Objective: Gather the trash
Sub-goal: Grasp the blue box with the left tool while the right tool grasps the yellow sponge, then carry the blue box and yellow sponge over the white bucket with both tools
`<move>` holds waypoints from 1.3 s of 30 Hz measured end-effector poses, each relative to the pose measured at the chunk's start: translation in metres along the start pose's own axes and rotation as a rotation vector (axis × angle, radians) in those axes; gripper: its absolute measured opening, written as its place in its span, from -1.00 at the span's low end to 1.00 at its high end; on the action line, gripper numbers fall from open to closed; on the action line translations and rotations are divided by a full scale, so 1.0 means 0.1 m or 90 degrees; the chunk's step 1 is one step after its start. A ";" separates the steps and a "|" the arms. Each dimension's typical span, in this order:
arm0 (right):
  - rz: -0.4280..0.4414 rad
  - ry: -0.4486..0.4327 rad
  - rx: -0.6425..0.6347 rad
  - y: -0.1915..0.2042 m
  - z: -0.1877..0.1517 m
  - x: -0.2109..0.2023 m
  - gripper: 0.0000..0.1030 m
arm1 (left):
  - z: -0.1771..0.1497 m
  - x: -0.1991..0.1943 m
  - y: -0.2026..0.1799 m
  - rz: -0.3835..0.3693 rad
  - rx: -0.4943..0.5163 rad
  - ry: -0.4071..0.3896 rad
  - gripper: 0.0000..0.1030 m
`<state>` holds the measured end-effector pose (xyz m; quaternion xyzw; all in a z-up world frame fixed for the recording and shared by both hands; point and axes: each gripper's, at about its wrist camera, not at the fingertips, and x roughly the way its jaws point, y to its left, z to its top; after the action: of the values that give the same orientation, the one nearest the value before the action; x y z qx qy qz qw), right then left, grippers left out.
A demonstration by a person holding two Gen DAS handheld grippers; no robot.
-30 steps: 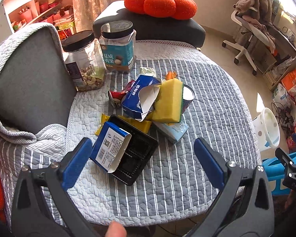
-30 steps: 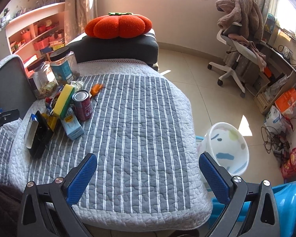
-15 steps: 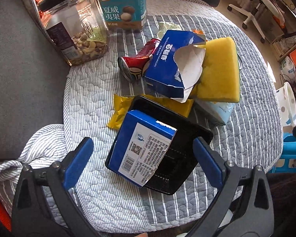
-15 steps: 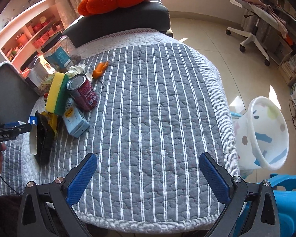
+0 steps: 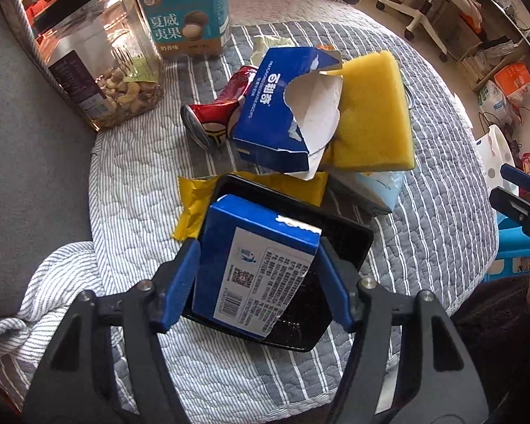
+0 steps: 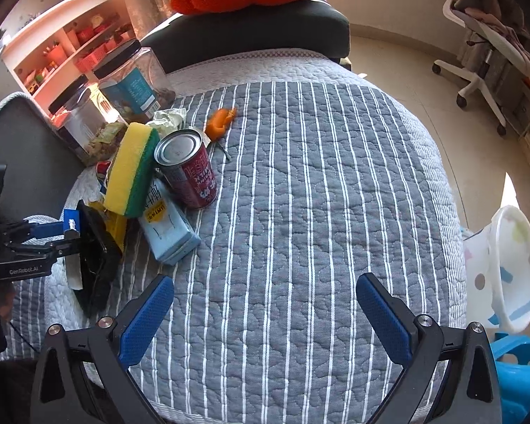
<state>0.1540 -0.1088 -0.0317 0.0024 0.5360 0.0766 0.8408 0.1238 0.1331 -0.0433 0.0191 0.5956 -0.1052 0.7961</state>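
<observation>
At six o'clock in the left wrist view, our left claw (image 5: 257, 282) has come down around the small blue box (image 5: 256, 265) that lies tilted on the black tray (image 5: 346, 243). A second ago this claw stood wide over the whole heap, with the box well ahead of it; now its jaws are closing, the box sits between the blue pads (image 5: 180, 282), and both pads look to be touching the box's sides or very nearly so. We cannot say the grip is firm yet. We judge this as the first piece of trash about to be lifted.

Beyond the tray, toward twelve o'clock, lie the torn blue carton (image 5: 275, 113), the yellow sponge (image 5: 371, 116), the red crushed can (image 5: 215, 113) at eleven o'clock and the yellow wrapper (image 5: 190, 208) under the tray's edge. None of these appears to have shifted from the earlier frames. The two nut jars (image 5: 98, 70) stand at ten o'clock, and we judge them not to be trash.

Our right claw (image 6: 265, 321) hangs wide and empty over the striped quilt on the bench (image 6: 318, 194). Compared with a second ago it sits lower and nearer the heap, with the maroon tin (image 6: 190, 173) and light blue carton (image 6: 169, 226) at ten o'clock. The white bin (image 6: 508, 268) on the floor shows at three o'clock, the likely place for the box.
</observation>
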 end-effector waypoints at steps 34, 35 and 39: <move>0.129 -0.082 0.038 -0.14 0.25 -0.20 -0.42 | 0.26 -0.50 -0.71 0.010 -0.013 -0.140 0.30; 0.117 -0.083 0.053 -0.28 0.23 -0.25 -0.42 | 0.29 -0.48 -0.82 0.004 -0.003 -0.139 0.30; 0.079 -0.090 0.122 -0.92 0.09 -0.49 -0.41 | 0.37 -0.40 -1.20 -0.026 0.029 -0.129 0.30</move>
<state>0.1535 -0.2051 0.0089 0.1213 0.4792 0.0768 0.8659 0.1257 0.0156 0.0166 0.0144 0.5097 -0.1364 0.8494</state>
